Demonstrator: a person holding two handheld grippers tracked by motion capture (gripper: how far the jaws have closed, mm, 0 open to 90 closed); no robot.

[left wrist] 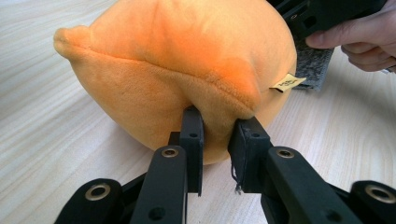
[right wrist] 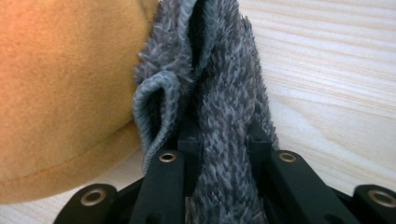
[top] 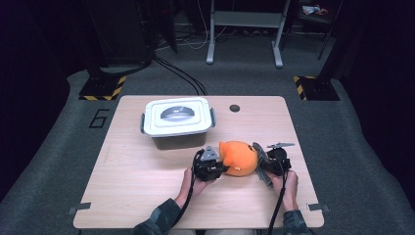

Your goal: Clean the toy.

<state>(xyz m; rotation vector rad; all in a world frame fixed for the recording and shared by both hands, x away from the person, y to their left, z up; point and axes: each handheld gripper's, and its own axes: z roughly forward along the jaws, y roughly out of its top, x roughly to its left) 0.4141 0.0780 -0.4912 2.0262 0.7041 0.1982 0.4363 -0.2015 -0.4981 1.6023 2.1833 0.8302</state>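
Note:
An orange plush toy (top: 238, 156) lies on the wooden table (top: 137, 181) in front of the person. My left gripper (top: 219, 167) is shut on the toy's near side, pinching a fold of orange fabric (left wrist: 215, 135) between its jaws. My right gripper (top: 263, 164) is shut on a grey fluffy cloth (right wrist: 219, 121) and holds it against the toy's right side (right wrist: 60, 93). In the left gripper view, the cloth (left wrist: 313, 65) and the person's other hand (left wrist: 364, 37) sit behind the toy, and a small yellow tag (left wrist: 286, 82) sticks out of the toy's seam.
A grey plastic box with a white clip-on lid (top: 177, 117) stands on the table behind the toy, toward the left. A dark round hole (top: 235, 108) marks the tabletop near the far edge. Bare wood lies on the table's left half.

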